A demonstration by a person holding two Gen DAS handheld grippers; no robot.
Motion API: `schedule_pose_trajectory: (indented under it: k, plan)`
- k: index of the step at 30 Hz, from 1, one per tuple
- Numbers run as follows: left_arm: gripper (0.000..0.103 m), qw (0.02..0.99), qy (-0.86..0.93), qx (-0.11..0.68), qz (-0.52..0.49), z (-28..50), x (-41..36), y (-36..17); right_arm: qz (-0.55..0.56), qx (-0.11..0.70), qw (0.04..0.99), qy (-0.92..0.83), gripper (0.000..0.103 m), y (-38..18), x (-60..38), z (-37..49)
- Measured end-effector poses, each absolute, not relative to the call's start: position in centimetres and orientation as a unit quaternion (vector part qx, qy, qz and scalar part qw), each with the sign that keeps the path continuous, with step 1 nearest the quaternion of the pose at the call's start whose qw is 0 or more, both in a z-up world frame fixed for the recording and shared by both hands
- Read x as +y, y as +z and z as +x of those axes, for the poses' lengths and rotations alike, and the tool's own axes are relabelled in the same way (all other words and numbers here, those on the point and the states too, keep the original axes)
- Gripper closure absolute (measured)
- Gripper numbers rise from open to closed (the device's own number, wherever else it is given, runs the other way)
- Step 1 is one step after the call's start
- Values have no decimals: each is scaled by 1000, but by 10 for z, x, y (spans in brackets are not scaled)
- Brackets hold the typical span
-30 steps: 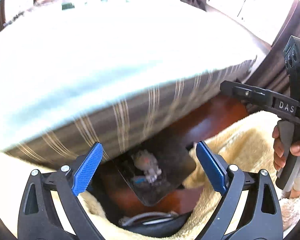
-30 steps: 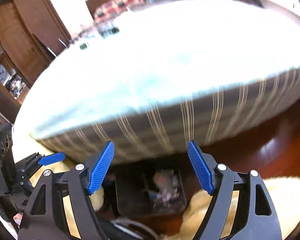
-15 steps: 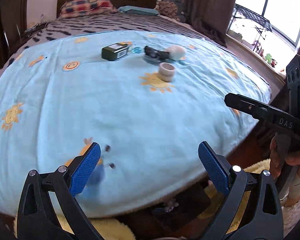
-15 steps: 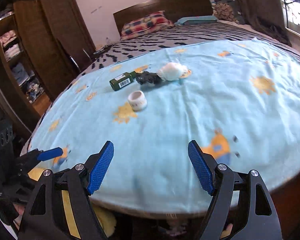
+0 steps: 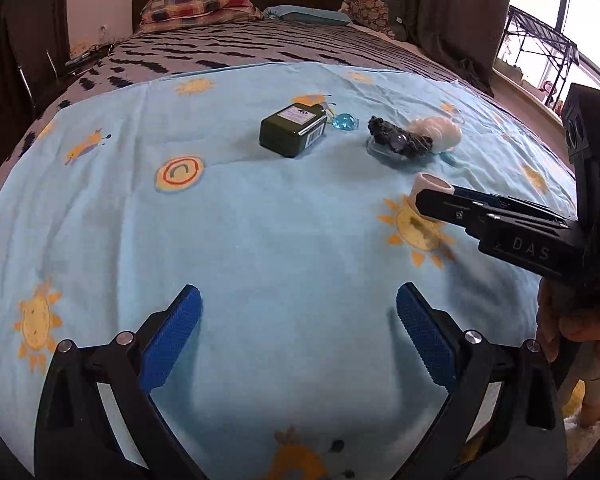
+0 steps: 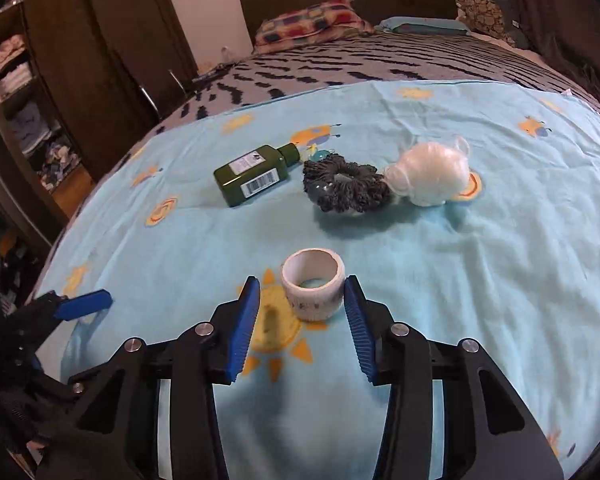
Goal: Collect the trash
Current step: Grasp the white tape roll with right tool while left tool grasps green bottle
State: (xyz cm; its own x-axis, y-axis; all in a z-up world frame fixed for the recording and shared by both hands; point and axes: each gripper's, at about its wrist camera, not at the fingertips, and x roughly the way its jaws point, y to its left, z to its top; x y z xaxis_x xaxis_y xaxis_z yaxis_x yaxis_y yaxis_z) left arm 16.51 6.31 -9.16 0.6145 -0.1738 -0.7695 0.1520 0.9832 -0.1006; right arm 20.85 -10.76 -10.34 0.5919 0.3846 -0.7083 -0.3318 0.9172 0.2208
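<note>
white tape roll [image 6: 313, 289] between closing right gripper [image 6: 300, 312] jaws, untouched; left gripper [image 5: 298, 320] jaws wide, empty

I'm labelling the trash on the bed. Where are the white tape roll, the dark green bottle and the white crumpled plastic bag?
white tape roll [image 6: 313, 294]: right wrist view, front outer wall.
dark green bottle [image 6: 252, 180]: right wrist view, flat labelled side.
white crumpled plastic bag [image 6: 432, 178]: right wrist view, bulging middle.

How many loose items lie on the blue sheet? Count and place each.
5. Tape ring nearest, just ahead of the right gripper, whose jaws are closing. Green bottle far left; blue trinket by its cap; dark scrunchie centre; white plastic wad right. Smaller bits may be hidden.
</note>
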Motion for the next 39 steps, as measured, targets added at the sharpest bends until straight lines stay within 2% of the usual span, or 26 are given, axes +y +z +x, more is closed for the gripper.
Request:
schedule_pose_trajectory:
  k: [1,7,15,23,31,39]
  plan:
    - [10,899,-89,429,-10,170,63,-91,32,410,889,201,69,-106,-109,211]
    - [11,900,-88,427,-5,220,59,-92,36,413,886,209,69,-112,-114,221]
    - [22,901,-94,424,0,282,54,-94,40,389,898,203,70,-101,-131,219]
    - [51,895,-109,433,-5,314,48,-99,43,386,900,197,70,-97,-150,214]
    - [56,894,-115,432,-8,284,47,-91,34,376,905,195,70,-90,-156,187]
    - [58,906,-143,399,0,201,28,-70,29,364,911,192,70,-82,-178,133]
